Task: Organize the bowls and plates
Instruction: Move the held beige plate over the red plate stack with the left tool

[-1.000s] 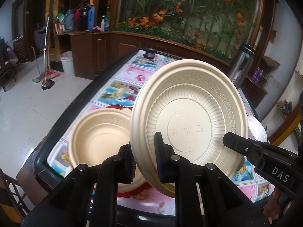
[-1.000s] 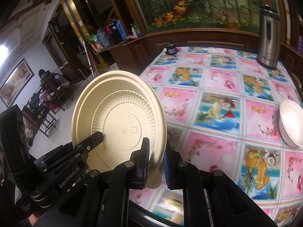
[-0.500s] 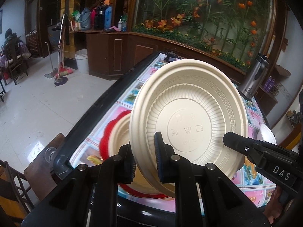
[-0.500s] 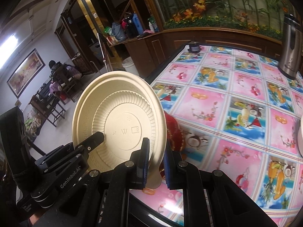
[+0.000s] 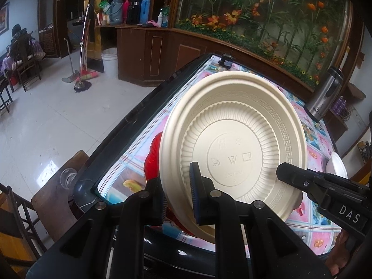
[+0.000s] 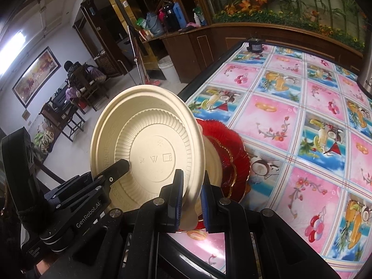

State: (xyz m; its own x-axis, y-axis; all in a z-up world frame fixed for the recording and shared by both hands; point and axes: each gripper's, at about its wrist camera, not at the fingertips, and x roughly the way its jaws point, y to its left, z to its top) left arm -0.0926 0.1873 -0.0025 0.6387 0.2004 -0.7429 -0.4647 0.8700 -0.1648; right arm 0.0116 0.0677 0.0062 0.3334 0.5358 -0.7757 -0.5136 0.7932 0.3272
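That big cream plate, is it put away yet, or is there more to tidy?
Not yet. Both hand-held grippers, left and right, pinch the cream plate tilted above the stack: a cream bowl already sits on the red plate. A white dish still waits across the table.

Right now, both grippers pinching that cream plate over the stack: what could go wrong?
1. The round cream ribbed plate is pinched only at its rim by the left gripper and right gripper, and tilted steeply; uneven release could flip it.
2. It hides most of the red scalloped glass plate and the beige dish on it, so it may land off-centre.
3. That stack sits near the table's black edge.
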